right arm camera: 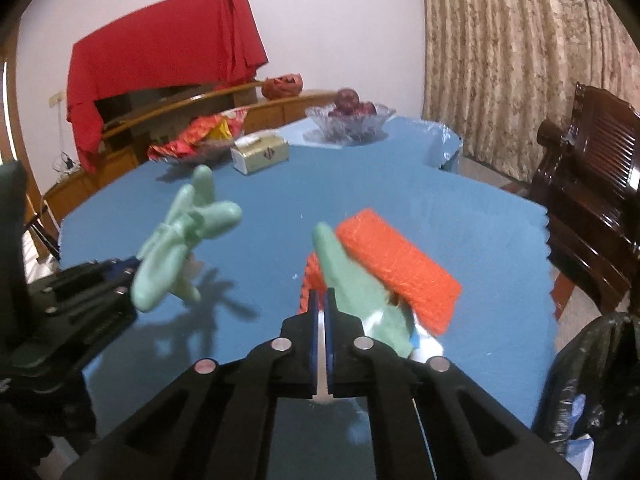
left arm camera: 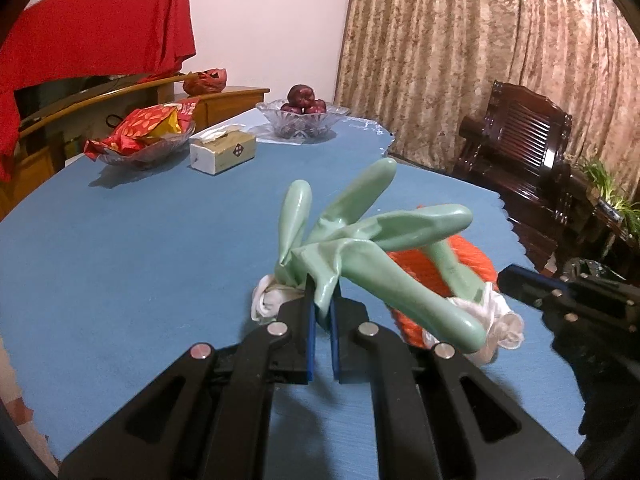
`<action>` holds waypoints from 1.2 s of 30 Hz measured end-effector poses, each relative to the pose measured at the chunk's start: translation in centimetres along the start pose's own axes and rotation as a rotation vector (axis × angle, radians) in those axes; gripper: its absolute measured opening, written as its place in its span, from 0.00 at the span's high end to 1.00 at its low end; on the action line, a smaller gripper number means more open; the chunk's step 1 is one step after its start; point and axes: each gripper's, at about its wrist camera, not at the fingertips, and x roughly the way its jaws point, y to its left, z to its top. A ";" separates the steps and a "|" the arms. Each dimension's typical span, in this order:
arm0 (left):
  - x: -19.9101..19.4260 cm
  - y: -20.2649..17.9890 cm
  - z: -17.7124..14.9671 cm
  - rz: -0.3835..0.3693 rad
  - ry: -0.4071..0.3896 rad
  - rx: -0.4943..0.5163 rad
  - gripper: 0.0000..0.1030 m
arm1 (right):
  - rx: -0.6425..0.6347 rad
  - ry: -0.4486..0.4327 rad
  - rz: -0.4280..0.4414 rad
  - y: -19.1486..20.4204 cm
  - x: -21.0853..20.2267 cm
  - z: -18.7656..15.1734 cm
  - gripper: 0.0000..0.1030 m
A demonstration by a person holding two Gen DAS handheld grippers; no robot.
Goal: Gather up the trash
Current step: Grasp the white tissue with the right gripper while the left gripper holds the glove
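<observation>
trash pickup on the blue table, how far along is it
Nothing visibly binned yet. In hand: the left gripper is shut on a green rubber glove, lifted off the table; the right gripper is shut on thin white material beside a second glove and orange netting. Left: carrying them to the black bag.

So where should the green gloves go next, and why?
Probably carry the right glove over to the black bag and drop it in. The right tool is shut on a glove, the left tool on the other glove, and the bag sits just right of the table.
</observation>
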 end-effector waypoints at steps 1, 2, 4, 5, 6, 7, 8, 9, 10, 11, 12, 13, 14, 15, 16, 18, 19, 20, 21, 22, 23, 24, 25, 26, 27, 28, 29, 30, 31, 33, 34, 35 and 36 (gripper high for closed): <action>-0.1 -0.2 0.0 -0.004 -0.001 0.001 0.95 | 0.000 -0.001 0.001 0.0 -0.3 0.1 0.99; -0.2 -0.3 0.0 -0.008 -0.002 0.002 0.95 | 0.004 0.000 0.003 -0.2 -0.6 0.0 0.99; -0.5 -0.7 0.0 -0.014 -0.002 0.006 0.95 | 0.015 0.009 0.005 -0.5 -0.8 -0.1 0.99; -0.6 -0.9 -0.1 -0.017 0.001 0.010 0.95 | 0.014 0.027 0.006 -0.6 -0.6 -0.5 0.98; -0.6 -1.0 -0.2 -0.018 0.003 0.012 0.95 | 0.007 0.048 -0.005 -0.7 -0.4 -1.1 0.97; -0.6 -1.1 -0.5 -0.020 0.009 0.018 0.95 | 0.005 0.065 -0.010 -0.7 -0.1 -1.5 0.96; -0.7 -1.2 -0.7 -0.020 0.013 0.024 0.95 | 0.012 0.084 -0.008 -0.8 0.0 -2.1 0.95; -0.8 -1.2 -1.2 -0.020 0.019 0.033 0.95 | 0.023 0.099 -0.005 -1.0 0.2 -2.7 0.94; -0.8 -1.2 -1.6 -0.018 0.025 0.038 0.95 | 0.031 0.108 -0.003 -1.0 0.3 -3.1 0.87; -0.8 -1.1 -1.9 -0.016 0.032 0.040 0.95 | 0.041 0.115 -0.001 -1.1 0.4 -3.6 0.77; -0.8 -0.9 -2.4 -0.012 0.041 0.040 0.95 | 0.049 0.118 0.003 -1.1 0.5 -3.9 0.72; -0.9 -0.7 -2.7 -0.009 0.047 0.037 0.95 | 0.056 0.120 0.008 -1.0 0.6 -4.1 0.68; -0.8 -0.5 -2.9 -0.006 0.051 0.035 0.95 | 0.058 0.123 0.013 -0.9 0.8 -4.1 0.65; -0.9 -0.2 -3.2 0.001 0.056 0.033 0.95 | 0.058 0.126 0.019 -0.7 1.1 -4.1 0.63; -0.9 -0.1 -3.3 0.004 0.058 0.031 0.95 | 0.056 0.126 0.023 -0.5 1.2 -4.2 0.55; -1.0 0.4 -3.5 0.014 0.060 0.029 0.95 | 0.047 0.128 0.033 0.1 1.7 -4.0 0.45; -1.0 0.6 -3.6 0.018 0.059 0.029 0.95 | 0.041 0.128 0.033 0.4 2.1 -3.9 0.42; -1.1 0.7 -3.6 0.021 0.059 0.030 0.95 | 0.038 0.129 0.030 0.6 2.2 -3.9 0.40; -1.1 0.9 -3.6 0.024 0.058 0.030 0.95 | 0.035 0.136 0.024 0.7 2.7 -3.9 0.40; -1.1 1.0 -3.6 0.025 0.058 0.029 0.95 | 0.035 0.149 0.023 0.9 3.3 -3.7 0.40; -1.1 1.1 -3.5 0.027 0.059 0.027 0.95 | 0.036 0.155 0.023 1.0 3.6 -3.8 0.40; -1.1 1.2 -3.5 0.027 0.059 0.026 0.95 | 0.031 0.161 0.018 1.2 3.9 -3.9 0.40; -1.1 1.3 -3.5 0.029 0.059 0.024 0.95 | 0.022 0.173 0.011 1.3 4.3 -4.0 0.45; -1.1 1.4 -3.5 0.029 0.060 0.022 0.95 | 0.010 0.185 0.014 1.5 4.6 -4.2 0.59; -1.1 1.5 -3.5 0.029 0.060 0.019 0.95 | 0.001 0.191 0.012 1.6 4.7 -4.3 0.64; -1.2 1.5 -3.5 0.030 0.060 0.018 0.95 | -0.009 0.193 0.009 1.7 4.7 -4.4 0.70; -1.2 1.5 -3.5 0.030 0.060 0.017 0.95 | -0.014 0.190 0.010 1.6 4.5 -4.5 0.85; -1.2 1.4 -3.5 0.029 0.060 0.016 0.95 | -0.010 0.190 0.021 1.5 4.3 -4.4 0.85; -1.2 1.3 -3.5 0.028 0.060 0.016 0.95 | 0.001 0.189 0.032 1.3 4.1 -4.4 0.85; -1.4 1.0 -3.5 0.027 0.057 0.019 0.95 | 0.016 0.162 0.048 0.8 3.1 -4.2 0.86; -1.5 0.9 -3.3 0.024 0.051 0.022 0.95 | 0.016 0.148 0.050 0.7 2.5 -4.0 0.86; -1.7 0.7 -3.2 0.020 0.045 0.024 0.95 | 0.016 0.133 0.049 0.6 1.9 -3.8 0.86; -1.8 0.6 -3.1 0.017 0.042 0.026 0.95 | 0.021 0.117 0.048 0.4 1.1 -3.4 0.86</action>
